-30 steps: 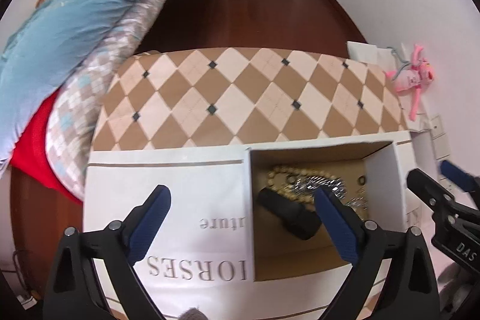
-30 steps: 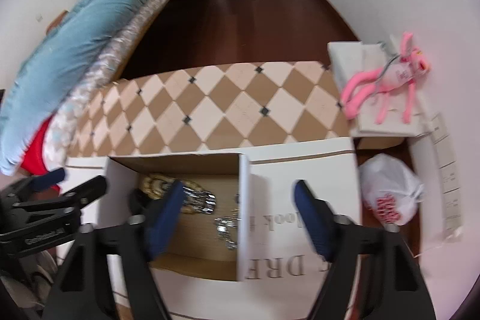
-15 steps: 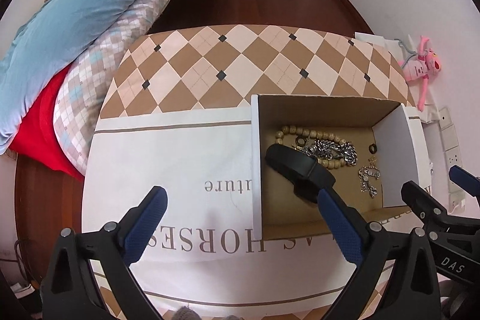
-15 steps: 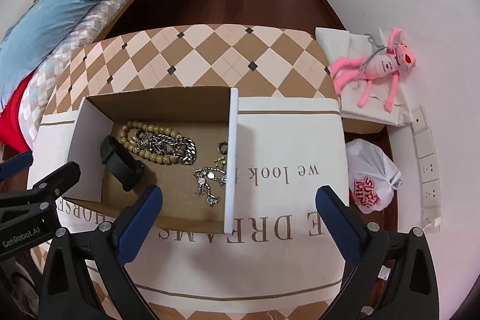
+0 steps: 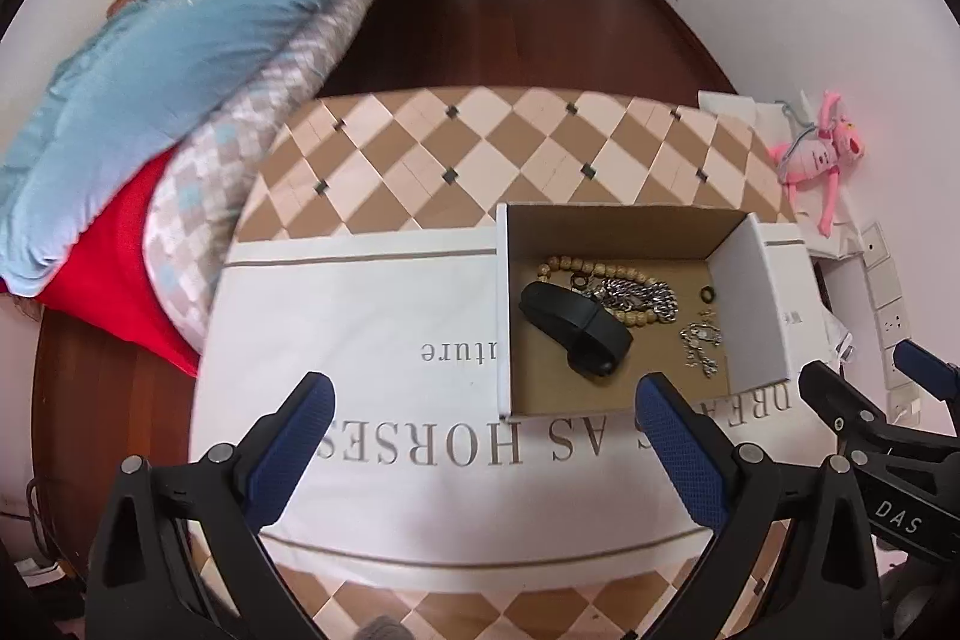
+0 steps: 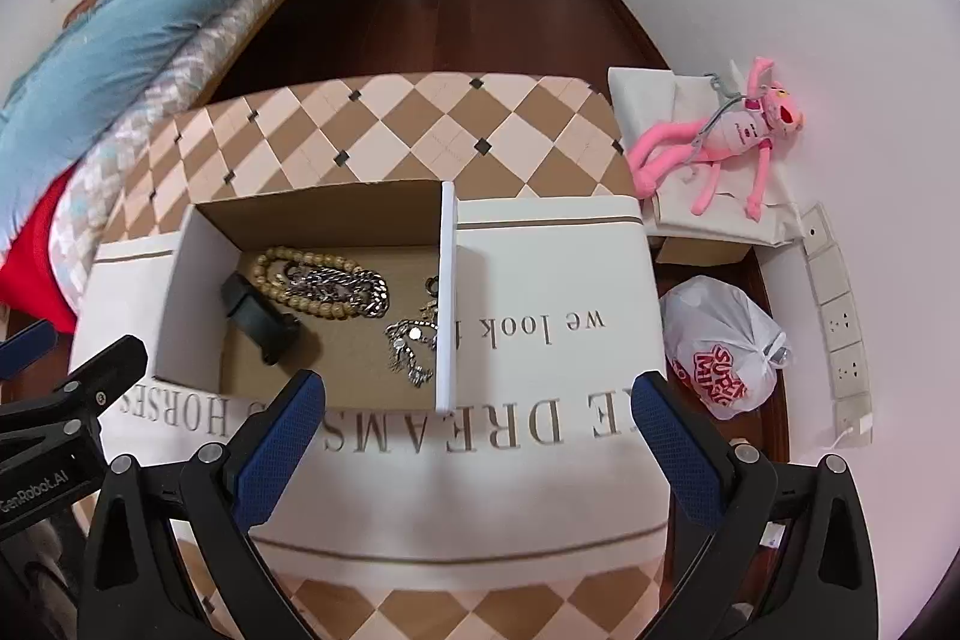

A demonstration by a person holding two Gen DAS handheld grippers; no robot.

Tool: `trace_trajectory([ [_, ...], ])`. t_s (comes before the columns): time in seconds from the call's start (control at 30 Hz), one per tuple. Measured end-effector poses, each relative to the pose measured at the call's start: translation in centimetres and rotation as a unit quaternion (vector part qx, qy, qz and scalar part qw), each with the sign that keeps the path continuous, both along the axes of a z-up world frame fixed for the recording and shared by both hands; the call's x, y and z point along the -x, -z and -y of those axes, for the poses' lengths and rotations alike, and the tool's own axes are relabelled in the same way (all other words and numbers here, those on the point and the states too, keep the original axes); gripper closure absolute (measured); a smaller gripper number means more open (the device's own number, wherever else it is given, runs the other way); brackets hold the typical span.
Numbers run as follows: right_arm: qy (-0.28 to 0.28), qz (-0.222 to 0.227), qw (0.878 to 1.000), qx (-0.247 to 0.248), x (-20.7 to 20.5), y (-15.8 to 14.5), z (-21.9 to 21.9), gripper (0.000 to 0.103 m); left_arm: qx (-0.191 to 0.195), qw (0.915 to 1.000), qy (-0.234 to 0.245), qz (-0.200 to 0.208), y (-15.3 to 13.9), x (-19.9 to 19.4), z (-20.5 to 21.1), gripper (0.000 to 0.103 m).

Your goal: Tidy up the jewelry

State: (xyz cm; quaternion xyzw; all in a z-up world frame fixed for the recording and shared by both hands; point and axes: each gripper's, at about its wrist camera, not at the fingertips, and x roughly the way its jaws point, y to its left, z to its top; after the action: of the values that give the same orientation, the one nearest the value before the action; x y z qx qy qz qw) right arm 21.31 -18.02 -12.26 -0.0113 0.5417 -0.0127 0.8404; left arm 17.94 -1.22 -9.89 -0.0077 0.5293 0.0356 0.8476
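Note:
An open cardboard box (image 5: 750, 304) (image 6: 198, 292) stands on a white printed cloth. Inside lie a black wristband (image 5: 573, 325) (image 6: 255, 313), a wooden bead bracelet (image 5: 606, 274) (image 6: 288, 295), a silver chain (image 5: 645, 298) (image 6: 342, 283), a small silver charm piece (image 5: 699, 346) (image 6: 411, 343) and a small dark ring (image 5: 708, 293). My left gripper (image 5: 486, 445) hangs open over the cloth, in front of the box's left wall. My right gripper (image 6: 477, 439) is open too, in front of the box's right wall. Neither holds anything.
The cloth (image 5: 372, 340) (image 6: 558, 334) covers a table with a brown and cream diamond pattern (image 5: 480, 160). A bed with a blue quilt (image 5: 180, 58) is on the left. A pink plush toy (image 6: 726, 136) and a white plastic bag (image 6: 720, 346) lie to the right.
Both grippers have drawn back from the box, which now sits farther away with its whole contents showing. The right gripper's fingers spread wider at first.

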Motion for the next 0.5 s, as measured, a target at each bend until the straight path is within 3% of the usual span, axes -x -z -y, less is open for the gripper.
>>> trace_trajectory([
  [0.5, -0.003, 0.081, 0.997, -0.015, 10.3, -10.6, 0.2, 0.000, -0.007, 0.9978, 0.006, 0.066, -9.3, 9.3, 0.6, 0.000],
])
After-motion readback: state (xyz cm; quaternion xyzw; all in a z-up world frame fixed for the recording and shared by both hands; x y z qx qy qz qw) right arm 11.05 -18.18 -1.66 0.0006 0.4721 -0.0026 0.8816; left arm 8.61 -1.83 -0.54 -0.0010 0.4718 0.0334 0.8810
